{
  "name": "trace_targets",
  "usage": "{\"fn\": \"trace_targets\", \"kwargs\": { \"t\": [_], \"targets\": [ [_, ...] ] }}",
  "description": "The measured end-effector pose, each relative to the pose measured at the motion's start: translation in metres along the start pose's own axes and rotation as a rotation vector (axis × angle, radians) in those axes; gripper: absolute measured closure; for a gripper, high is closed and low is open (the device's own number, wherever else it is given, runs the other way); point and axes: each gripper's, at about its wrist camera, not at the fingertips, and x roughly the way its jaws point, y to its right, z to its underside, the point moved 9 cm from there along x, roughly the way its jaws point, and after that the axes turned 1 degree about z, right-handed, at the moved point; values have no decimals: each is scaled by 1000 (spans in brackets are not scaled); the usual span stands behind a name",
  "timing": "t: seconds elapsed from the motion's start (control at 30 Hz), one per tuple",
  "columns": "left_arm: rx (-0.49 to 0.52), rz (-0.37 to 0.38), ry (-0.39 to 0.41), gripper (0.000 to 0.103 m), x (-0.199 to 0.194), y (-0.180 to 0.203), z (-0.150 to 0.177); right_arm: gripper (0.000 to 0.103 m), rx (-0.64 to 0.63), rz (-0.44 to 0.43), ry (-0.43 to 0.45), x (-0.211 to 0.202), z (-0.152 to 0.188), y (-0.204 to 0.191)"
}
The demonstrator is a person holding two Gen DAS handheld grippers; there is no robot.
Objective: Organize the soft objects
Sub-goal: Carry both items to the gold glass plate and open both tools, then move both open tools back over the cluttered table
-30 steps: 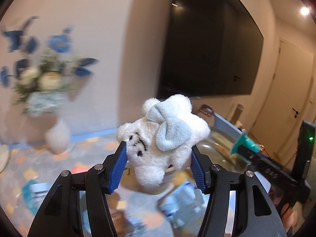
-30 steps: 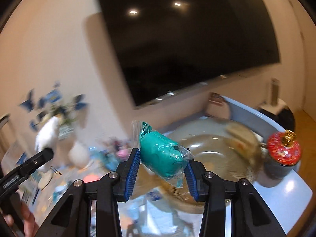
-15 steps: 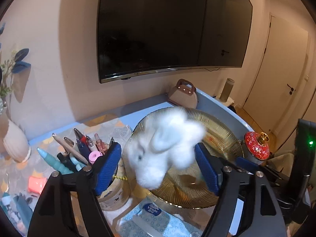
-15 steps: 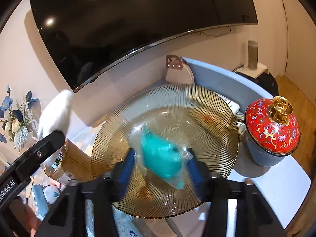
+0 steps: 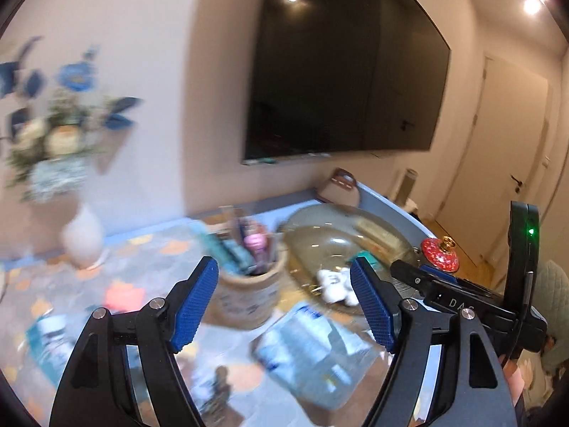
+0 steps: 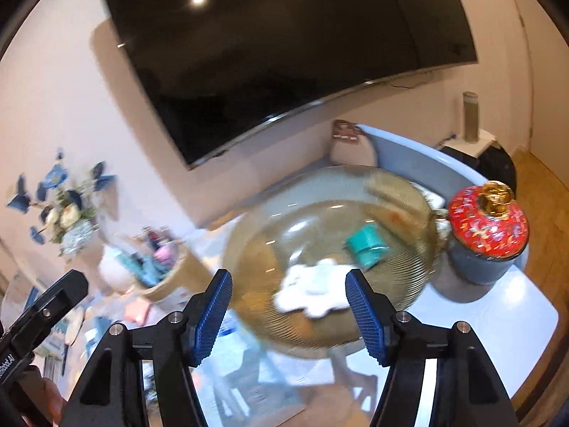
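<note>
two soft things already lie in the amber glass bowl (image 6: 249, 249): the white plush toy (image 6: 313, 295) on its near side, the teal wrapped packet (image 6: 366, 245) just beyond it toward the right rim; so that part looks done. left gripper (image 5: 284, 302) has just been opening, jaws apart w/ nothing between them; right gripper (image 6: 288, 315) likewise just opened, empty (the plush only shows through the gap, down in the bowl). what's left, i'd judge: any soft bits on the left of the table (image 6: 498, 320), e.g. the tissue pack (image 5: 313, 352) near the pen cup (image 5: 245, 291); blur hides much there; can't tell what else counts.
</note>
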Motion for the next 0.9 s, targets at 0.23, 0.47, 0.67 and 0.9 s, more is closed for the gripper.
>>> {"fn": "trace_targets", "kwargs": {
  "t": [0.23, 0.47, 0.67, 0.9],
  "targets": [
    [-68, -175, 74, 28, -96, -86, 24, 38, -156, -129, 2, -25, 37, -97],
    [-236, -335, 102, 26, -185, -201, 71, 38, -347, -265, -84, -19, 108, -201],
    [-371, -380, 23, 21, -208, -267, 147, 38, -450, -362, -181, 11, 182, -261],
    [-410, -303, -174, 21, -143, -272, 231, 38, -497, -416, -185, 29, 240, -274]
  ]
}}
